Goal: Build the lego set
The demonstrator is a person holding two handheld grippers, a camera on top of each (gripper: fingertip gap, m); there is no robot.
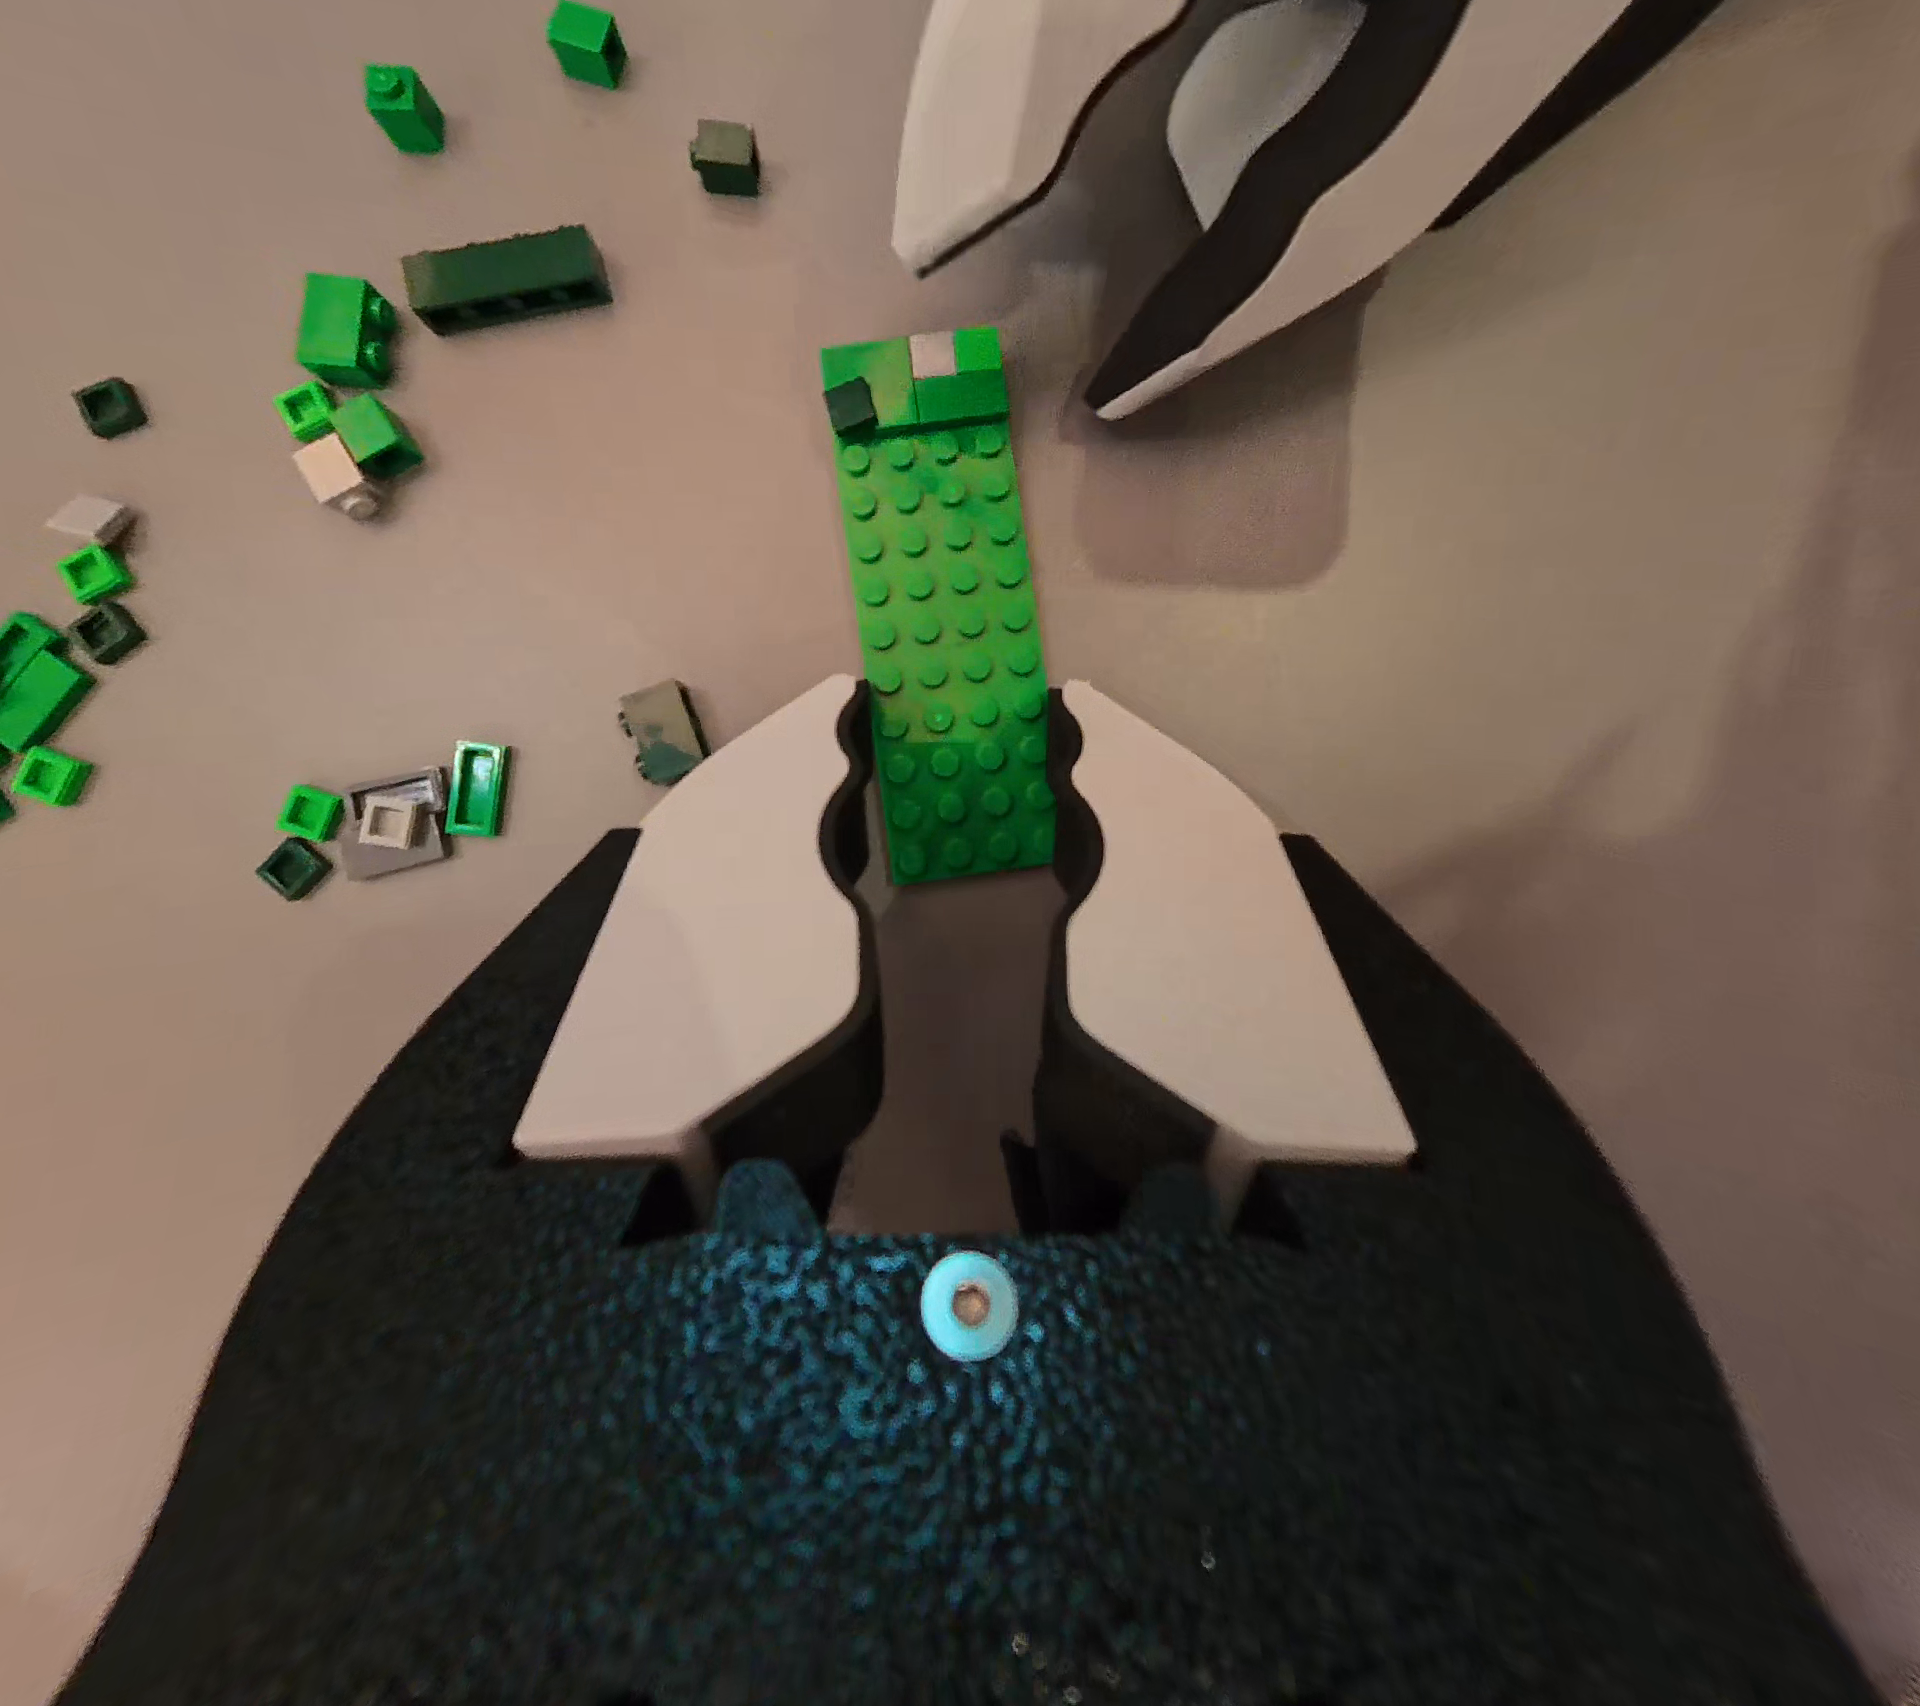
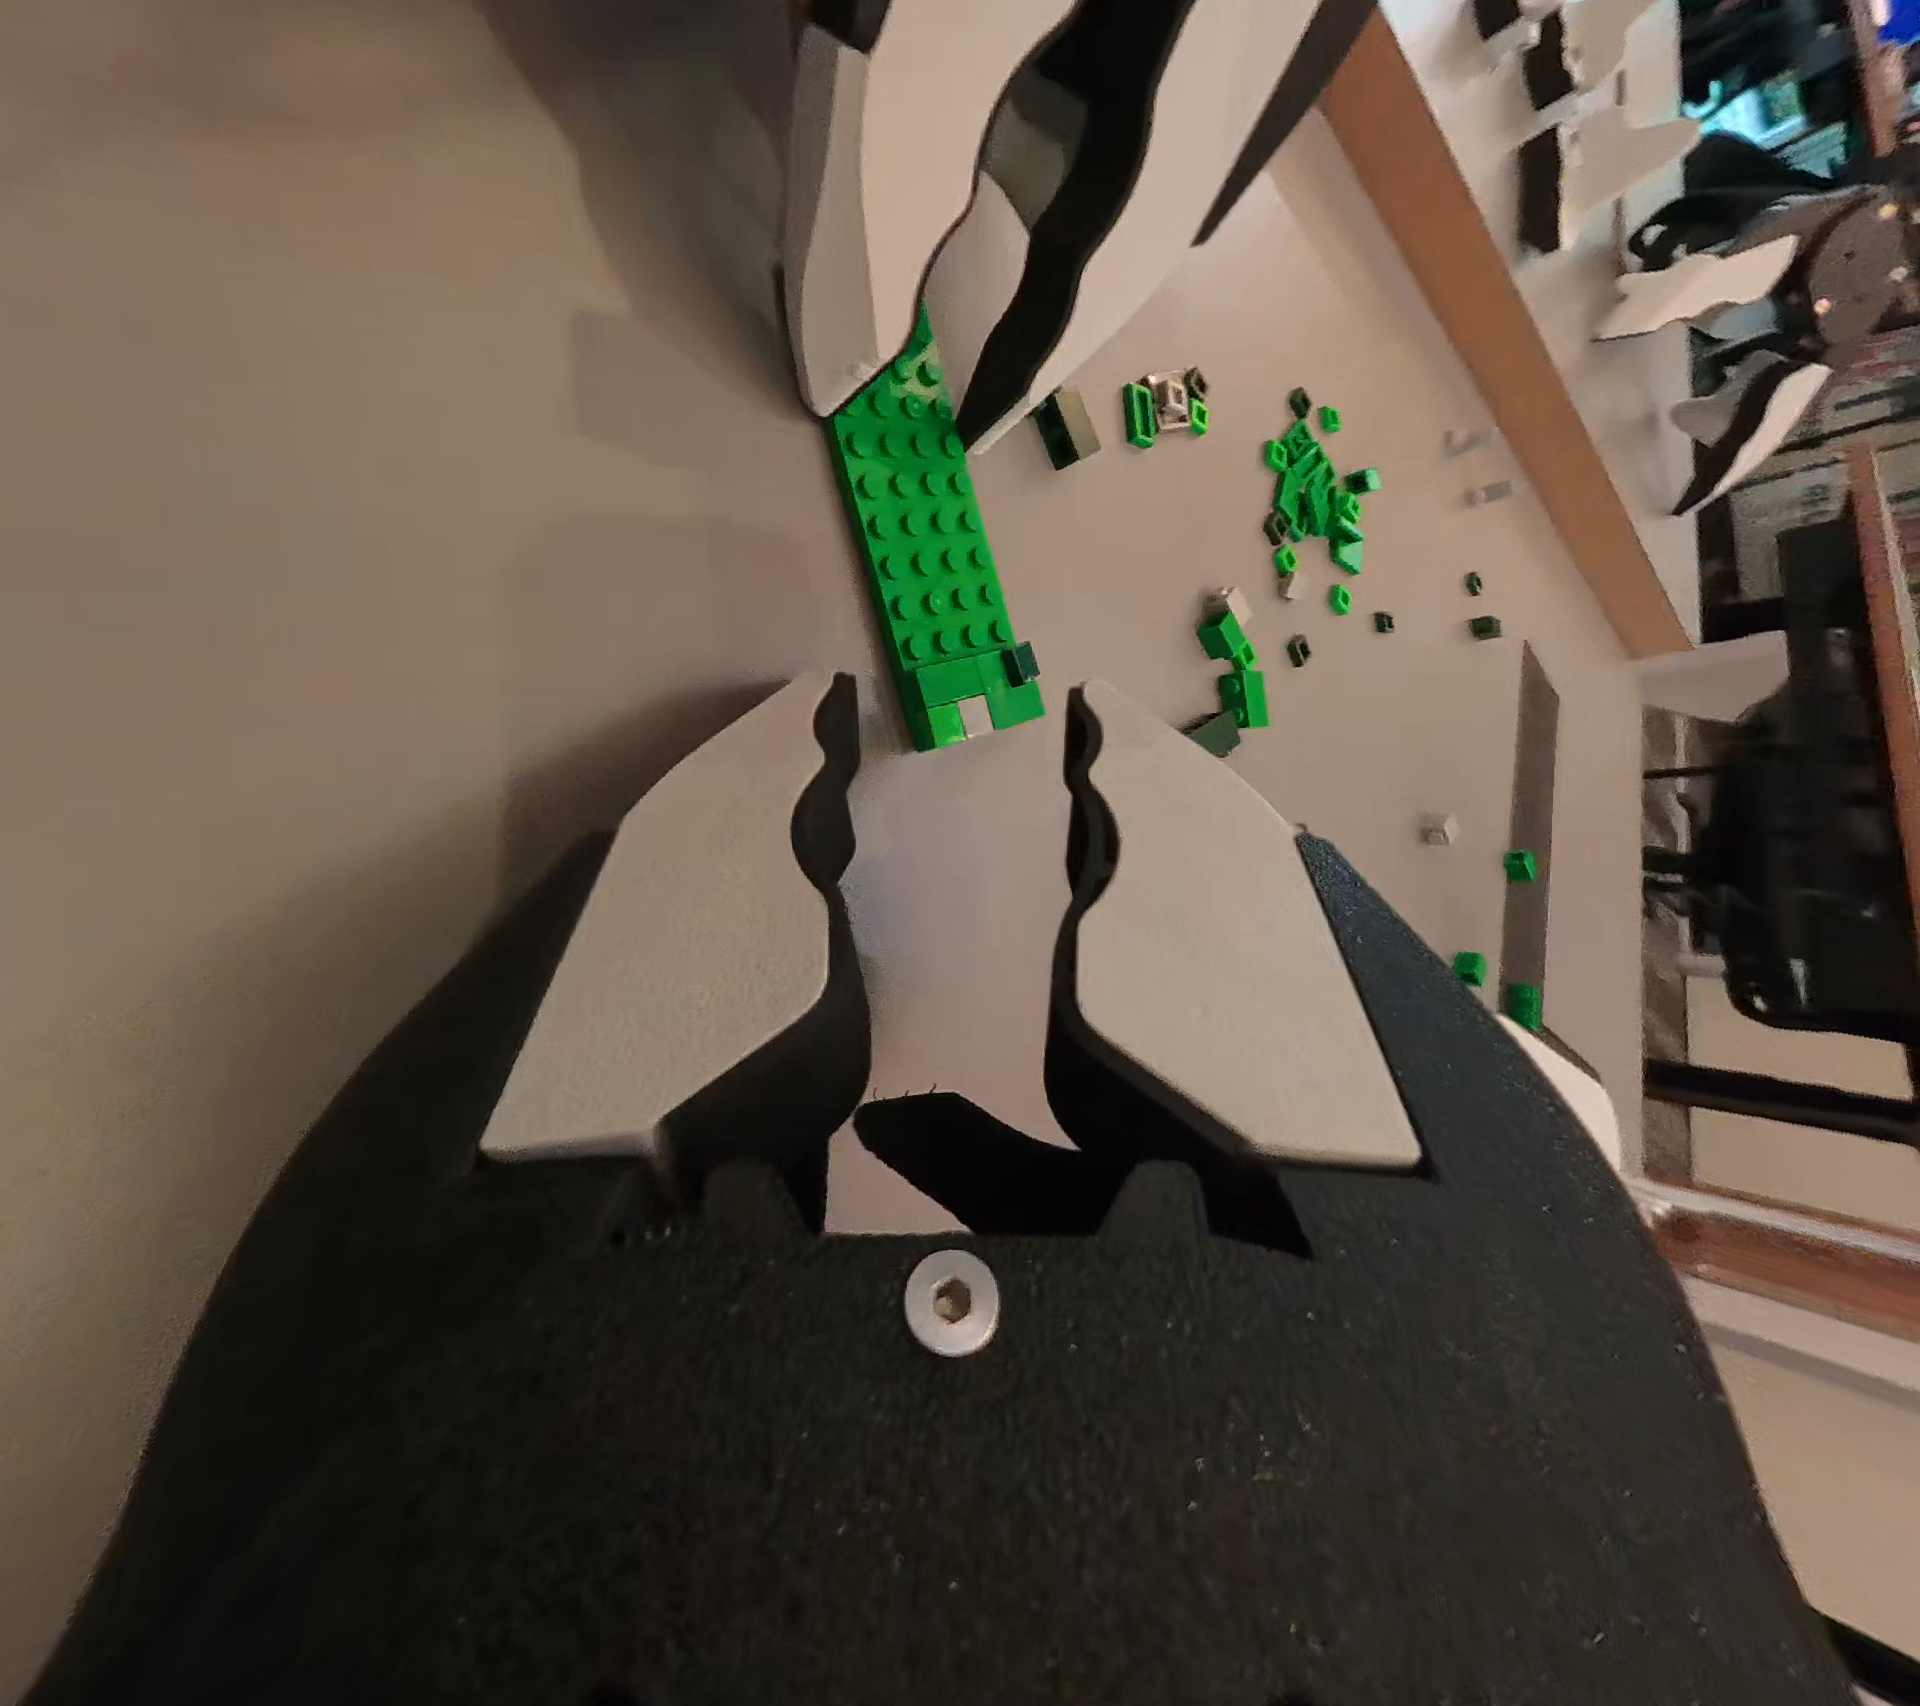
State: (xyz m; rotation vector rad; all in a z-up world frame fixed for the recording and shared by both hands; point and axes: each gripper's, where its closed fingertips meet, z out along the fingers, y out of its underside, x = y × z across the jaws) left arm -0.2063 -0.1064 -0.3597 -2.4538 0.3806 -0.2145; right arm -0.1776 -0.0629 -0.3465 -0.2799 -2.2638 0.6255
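Left gripper (image 1: 961,783) clamps the green studded plate (image 1: 935,576); right gripper (image 2: 961,711) hangs apart beside it, no writing legible

My right claw (image 2: 961,700) stands open over the pale worktop (image 2: 416,409), nothing between its pads. Just beyond its tips lies the near end of a long green studded plate (image 2: 925,555), which carries a few small tiles and one dark green piece (image 2: 1023,664). At the plate's far end the left claw (image 2: 894,399) closes around it. To the right, loose green and grey bricks (image 2: 1309,493) lie scattered.
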